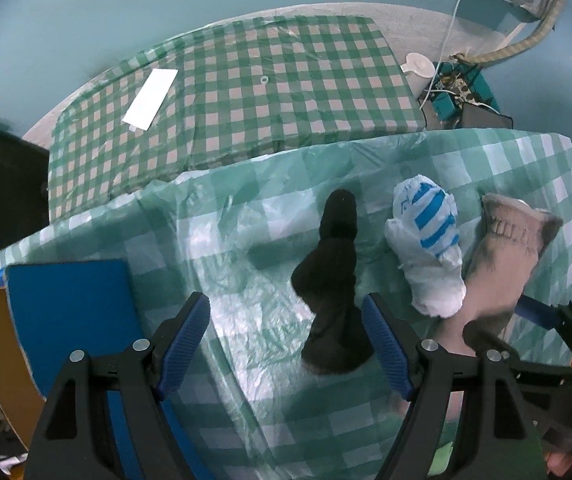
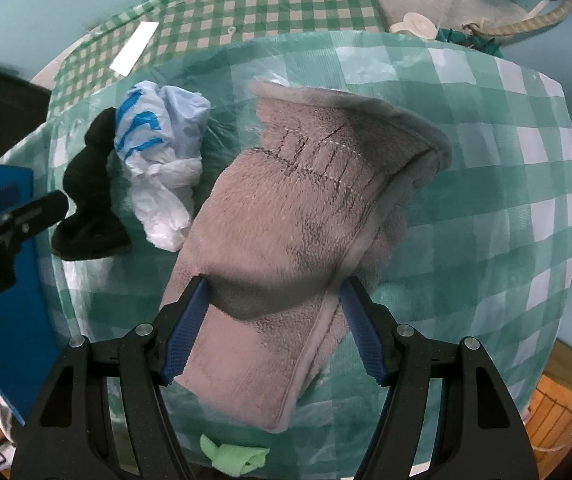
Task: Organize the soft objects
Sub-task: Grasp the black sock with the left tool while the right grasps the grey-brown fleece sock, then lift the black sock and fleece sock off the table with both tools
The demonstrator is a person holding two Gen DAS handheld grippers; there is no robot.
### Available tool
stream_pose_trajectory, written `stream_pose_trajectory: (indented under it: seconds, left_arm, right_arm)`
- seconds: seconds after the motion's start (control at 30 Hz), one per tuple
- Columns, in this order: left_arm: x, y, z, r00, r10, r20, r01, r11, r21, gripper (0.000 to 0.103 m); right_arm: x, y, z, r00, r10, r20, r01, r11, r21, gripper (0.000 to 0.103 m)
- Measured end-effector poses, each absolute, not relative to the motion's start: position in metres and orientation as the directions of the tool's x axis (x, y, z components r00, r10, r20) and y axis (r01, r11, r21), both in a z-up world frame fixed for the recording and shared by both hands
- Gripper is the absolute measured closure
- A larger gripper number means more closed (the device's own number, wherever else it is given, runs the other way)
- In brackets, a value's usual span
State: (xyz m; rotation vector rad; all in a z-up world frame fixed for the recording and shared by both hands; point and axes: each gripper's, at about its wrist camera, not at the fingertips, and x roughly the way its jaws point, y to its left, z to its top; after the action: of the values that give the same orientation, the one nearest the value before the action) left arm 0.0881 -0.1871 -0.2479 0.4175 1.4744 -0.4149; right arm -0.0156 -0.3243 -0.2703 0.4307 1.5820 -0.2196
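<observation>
Jaws of the left gripper stood wide, holding nothing, the black sock lying between them at lower centre. The right gripper straddled the grey towel, jaws apart, unclamped; the plastic bag lay left of the towel.

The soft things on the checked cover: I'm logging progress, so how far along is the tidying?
Nothing looks sorted yet: the black sock, the striped plastic bag and the grey towel all lie loose on the checked cover. In hand: the right hand-held gripper straddles the towel with open jaws; the left hand-held gripper hangs open beside the sock. All three remain.
</observation>
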Motion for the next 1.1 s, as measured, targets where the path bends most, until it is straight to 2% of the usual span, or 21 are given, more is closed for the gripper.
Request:
stream_pose_trajectory:
  seconds: [0.33,0.47,0.63,0.73,0.83,1.1]
  left_arm:
    - [0.096,-0.205,-0.27,0.018,0.017,-1.0,0.521,0.853,0.024,0.023]
    - [0.095,-0.208,-0.275,0.015,0.028,-1.0,0.532,0.846,0.031,0.025]
    - [0.094,-0.206,-0.283,-0.018,0.03,-0.999,0.529,0.848,0.016,0.066]
    - [0.09,-0.203,-0.28,-0.001,0.023,-1.0,0.534,0.845,0.019,0.066]
    - [0.085,-0.202,-0.277,0.027,0.023,-0.999,0.553,0.833,0.034,0.066]
    - [0.076,-0.185,-0.263,0.041,0.018,-0.999,0.543,0.839,0.037,0.066]
  right_arm:
    - [-0.017,-0.318,-0.273,-0.017,0.11,-0.994,0.359,0.928,0.096,0.036]
    - [-0.019,-0.315,-0.27,-0.013,0.077,-0.997,0.334,0.94,0.069,0.048]
    - [-0.018,-0.317,-0.265,0.003,0.079,-0.997,0.312,0.947,0.076,0.074]
    - [-0.017,-0.316,-0.26,0.015,0.076,-0.997,0.288,0.954,0.077,0.083]
    - [-0.017,-0.314,-0.254,0.022,0.079,-0.997,0.27,0.959,0.082,0.087]
    - [-0.016,-0.315,-0.231,0.058,0.108,-0.992,0.226,0.967,0.118,0.089]
